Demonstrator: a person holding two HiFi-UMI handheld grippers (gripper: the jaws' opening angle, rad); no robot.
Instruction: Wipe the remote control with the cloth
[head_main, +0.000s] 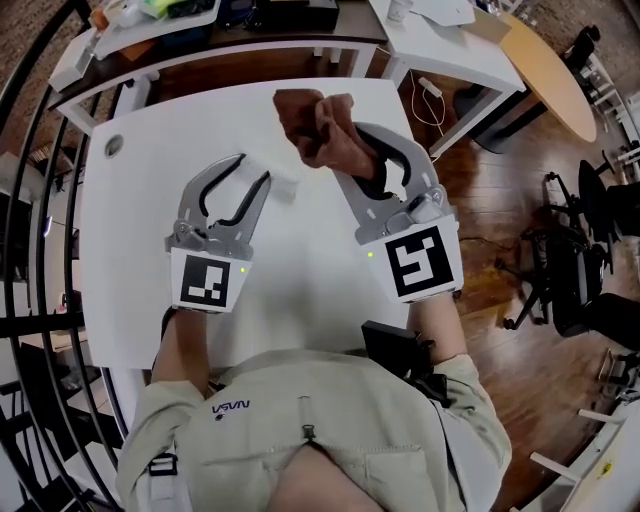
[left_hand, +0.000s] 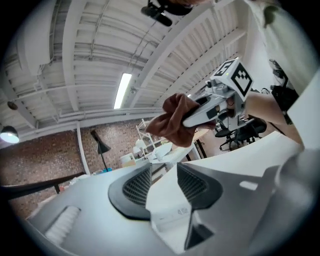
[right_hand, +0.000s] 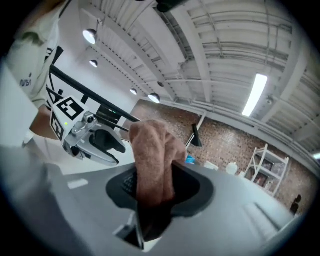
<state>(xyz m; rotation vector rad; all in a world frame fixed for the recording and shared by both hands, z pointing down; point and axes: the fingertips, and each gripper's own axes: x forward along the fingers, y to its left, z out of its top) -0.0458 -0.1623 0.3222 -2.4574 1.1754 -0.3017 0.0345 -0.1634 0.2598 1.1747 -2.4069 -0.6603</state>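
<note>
White table (head_main: 125, 250), plain matt top, rounded corners. One round grey cap (head_main: 113, 146) set in the top near the far left corner. Table stands on brown wood floor (head_main: 490, 400); second white desk (head_main: 250, 45) just beyond its far edge

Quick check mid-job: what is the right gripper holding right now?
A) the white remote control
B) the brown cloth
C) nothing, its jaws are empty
B: the right gripper has its jaws closed on the brown cloth, which bunches up between them.
</note>
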